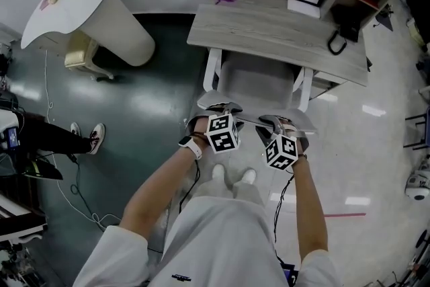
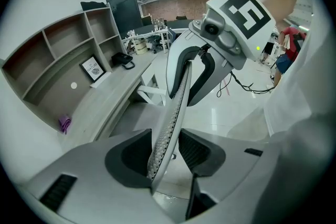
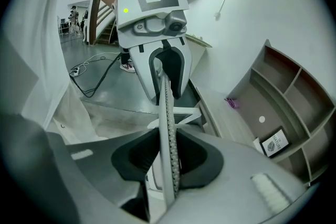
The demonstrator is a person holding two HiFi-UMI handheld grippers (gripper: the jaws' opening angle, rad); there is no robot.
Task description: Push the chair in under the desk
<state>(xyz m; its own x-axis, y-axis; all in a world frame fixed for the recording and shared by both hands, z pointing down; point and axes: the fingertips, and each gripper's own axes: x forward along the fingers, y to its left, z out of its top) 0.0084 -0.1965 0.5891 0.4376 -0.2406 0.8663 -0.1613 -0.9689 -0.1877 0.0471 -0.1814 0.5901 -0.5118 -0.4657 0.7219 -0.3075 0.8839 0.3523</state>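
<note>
My left claw and right claw each pinch the top edge of the chair back, jaws partway closed on it. The seat sits just ahead of both claws, partly under the tabletop.
</note>
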